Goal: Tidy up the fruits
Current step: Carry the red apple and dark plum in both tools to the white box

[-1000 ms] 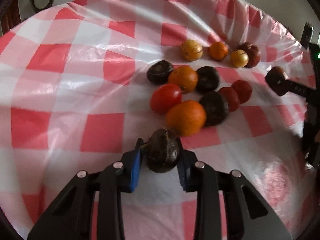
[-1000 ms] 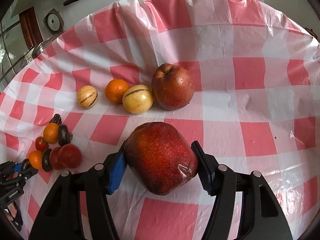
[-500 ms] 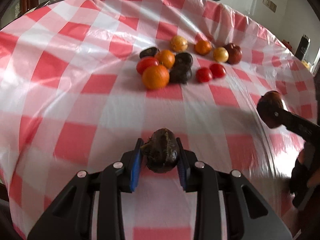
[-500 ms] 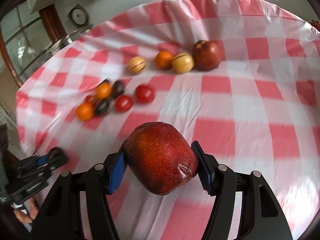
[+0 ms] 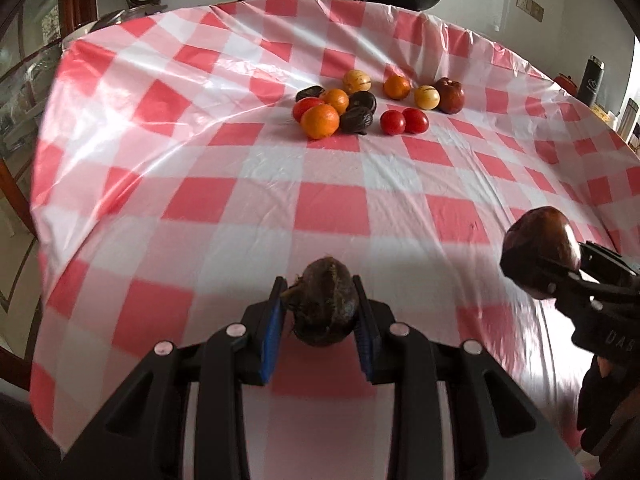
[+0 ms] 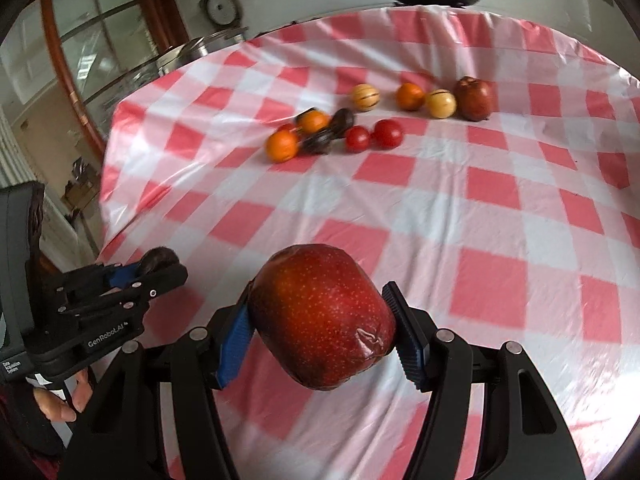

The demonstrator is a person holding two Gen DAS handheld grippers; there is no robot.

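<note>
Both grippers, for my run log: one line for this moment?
left gripper: shut on dark fruit | right gripper: shut on apple | both above tablecloth

the left tool [image 5: 320,320] clamps a dark brown wrinkled fruit [image 5: 325,304] between its blue pads above the red-and-white checked desk [image 5: 332,208]. at the right edge, the right tool [image 5: 560,276] grips a dark red apple [image 5: 540,248]. far back lie oranges [image 5: 320,121], tomatoes [image 5: 404,121] and dark fruits, well apart from both tools.

A checked tablecloth [image 5: 332,208] covers the table, bearing clustered fruits [image 5: 320,120].
</note>
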